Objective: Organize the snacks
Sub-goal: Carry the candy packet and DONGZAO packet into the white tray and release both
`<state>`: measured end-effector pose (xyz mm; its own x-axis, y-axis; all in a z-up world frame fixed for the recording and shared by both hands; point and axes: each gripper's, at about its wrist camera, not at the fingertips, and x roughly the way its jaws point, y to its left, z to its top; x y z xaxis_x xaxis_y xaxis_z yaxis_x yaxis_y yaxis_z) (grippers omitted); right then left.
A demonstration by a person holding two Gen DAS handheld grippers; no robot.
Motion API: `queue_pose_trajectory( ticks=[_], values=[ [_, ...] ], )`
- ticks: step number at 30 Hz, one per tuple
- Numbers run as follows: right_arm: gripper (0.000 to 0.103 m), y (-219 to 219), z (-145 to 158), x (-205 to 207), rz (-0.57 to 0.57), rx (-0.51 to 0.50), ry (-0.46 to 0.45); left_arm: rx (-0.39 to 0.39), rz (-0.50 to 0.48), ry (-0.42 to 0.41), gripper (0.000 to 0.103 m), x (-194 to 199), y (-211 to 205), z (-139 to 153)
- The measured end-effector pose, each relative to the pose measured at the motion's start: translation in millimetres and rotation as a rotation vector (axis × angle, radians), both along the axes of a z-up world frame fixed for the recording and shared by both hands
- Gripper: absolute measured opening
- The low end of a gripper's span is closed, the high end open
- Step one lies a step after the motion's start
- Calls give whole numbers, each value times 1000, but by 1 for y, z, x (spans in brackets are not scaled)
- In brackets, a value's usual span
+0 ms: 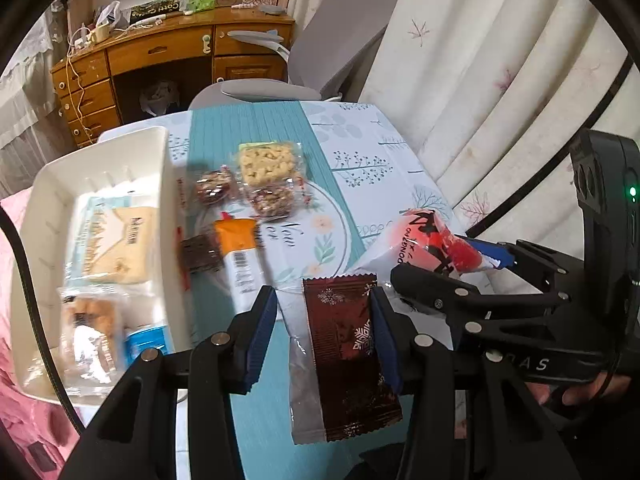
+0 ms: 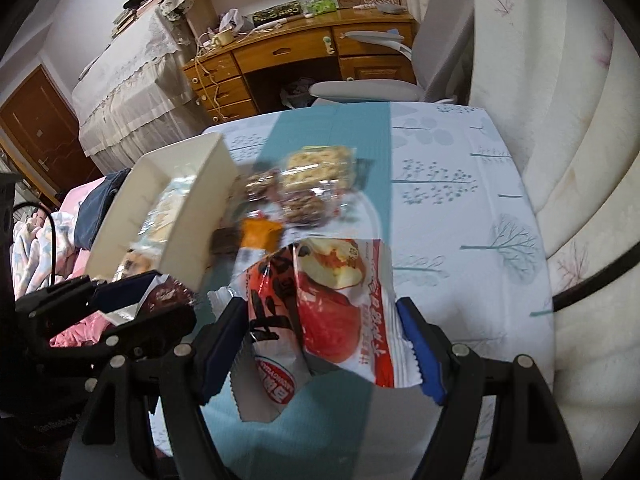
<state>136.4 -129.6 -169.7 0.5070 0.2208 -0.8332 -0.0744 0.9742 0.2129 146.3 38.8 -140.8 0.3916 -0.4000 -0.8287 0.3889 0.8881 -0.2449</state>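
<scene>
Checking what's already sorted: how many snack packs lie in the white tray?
3 visible in the tray: a cracker pack at the middle, a clear-wrapped biscuit pack nearer, a blue pack beside it. Blur may hide others.

My left gripper has blue pads and grips a dark red snowflake wrapper; my tablecloth is white with teal trees.

Tray left of loose snacks
</scene>
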Motion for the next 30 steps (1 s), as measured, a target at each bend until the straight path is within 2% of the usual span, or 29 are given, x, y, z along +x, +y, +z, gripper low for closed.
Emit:
queue_pose_trajectory(
  ticks=[13, 21, 30],
  values=[
    [76, 88, 30, -20, -20, 26, -90, -7, 50, -93, 45, -5, 104, 32],
    [78, 143, 38, -22, -3, 16, -157, 36, 89, -124, 45, 4, 162, 36],
    [79, 188, 34, -15, 16, 62, -192, 98, 196, -136, 46, 23, 234, 29]
  ],
)
